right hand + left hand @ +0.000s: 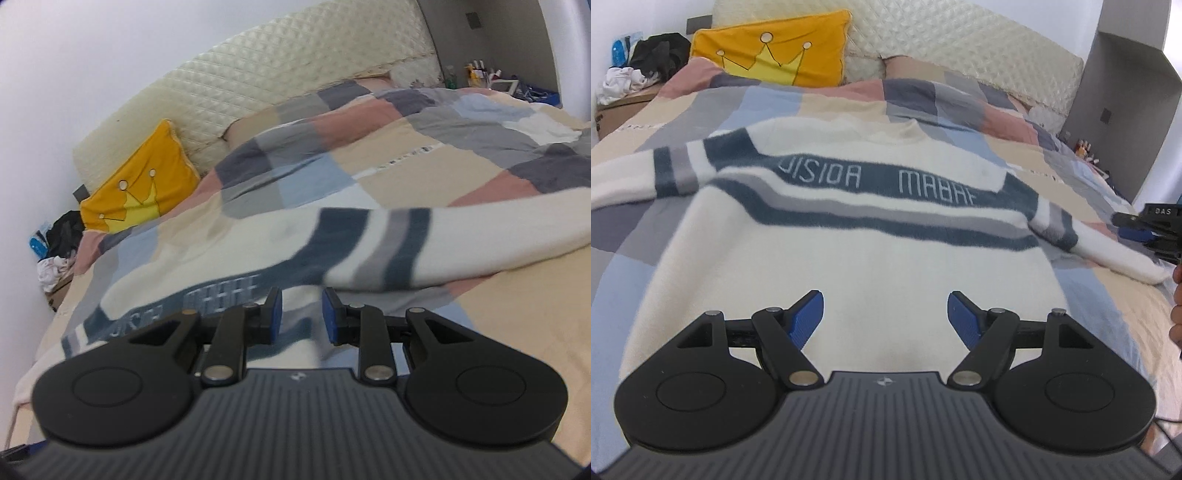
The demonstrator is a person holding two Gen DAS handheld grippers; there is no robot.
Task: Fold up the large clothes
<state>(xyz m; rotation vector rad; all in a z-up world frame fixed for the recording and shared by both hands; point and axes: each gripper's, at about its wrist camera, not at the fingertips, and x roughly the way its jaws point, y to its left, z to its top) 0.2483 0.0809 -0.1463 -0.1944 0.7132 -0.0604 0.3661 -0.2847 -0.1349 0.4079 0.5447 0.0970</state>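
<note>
My left hand-held gripper [885, 314] is spread wide and holds nothing; it hangs over the lower body of the sweater [857, 236], with the blue pads apart and white knit showing between them. My right hand-held gripper [301, 314] is narrowed to a small gap. In its own view I see cloth behind that gap, but the pads do not seem to press on anything, so I judge it empty.

The sweater lies flat on the bed, front side up, on the patchwork duvet [820, 107]. It is cream with dark blue and grey stripes and a band of letters across the chest. Both sleeves are stretched out to the sides. The right sleeve [461, 236] lies just in front of my right hand-held gripper and runs away to the right of that view.

I think the step in hand is the first fold: to bring a sleeve across the body. To do it well, I should open the right jaws more before I come down, because this knit is thick and fluffy and a narrow gap would push it away. I should pinch only the sleeve, not the duvet under it. The left one can press the body so that it does not slide. The risk is to drag the whole sweater out of its flat shape.

The yellow crown pillow [772, 48] and the quilted headboard [960, 44] are far from the work.
</note>
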